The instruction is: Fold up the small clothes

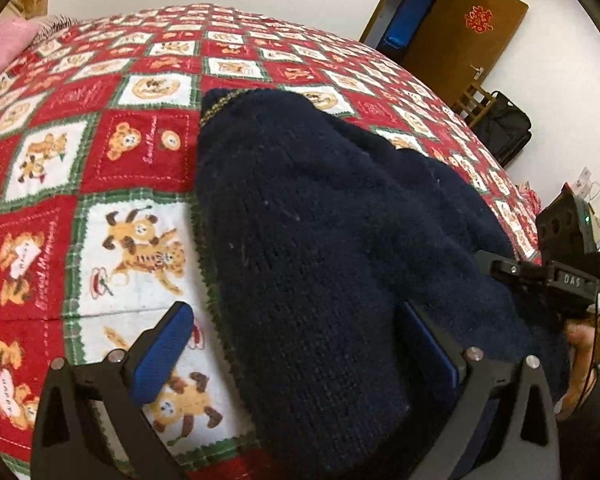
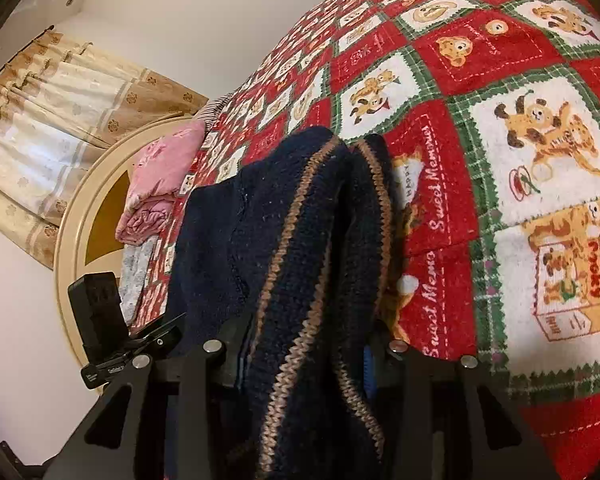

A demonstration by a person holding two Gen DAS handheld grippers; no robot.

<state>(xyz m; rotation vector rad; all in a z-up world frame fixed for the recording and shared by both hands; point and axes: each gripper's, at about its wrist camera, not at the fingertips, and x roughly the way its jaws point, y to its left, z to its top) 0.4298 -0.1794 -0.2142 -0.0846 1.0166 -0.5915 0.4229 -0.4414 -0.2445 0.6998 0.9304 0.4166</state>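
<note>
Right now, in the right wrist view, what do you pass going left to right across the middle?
Patterned curtain → cream round headboard → pink folded cloth → dark knitted sweater with tan stripes → red, white and green bear-print blanket.

Both grippers are black, angular frames. The left gripper [image 1: 300, 344] has ribbed blue pads [image 1: 164, 354] and silver screws. The right gripper [image 2: 300, 356] carries the same screws.

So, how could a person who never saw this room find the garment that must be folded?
Look at the bed with the red, white and green bear-print blanket. On it lies a dark navy knitted sweater with tan stitched stripes. It is the only dark thing there; the pink cloth lies by the headboard.
</note>
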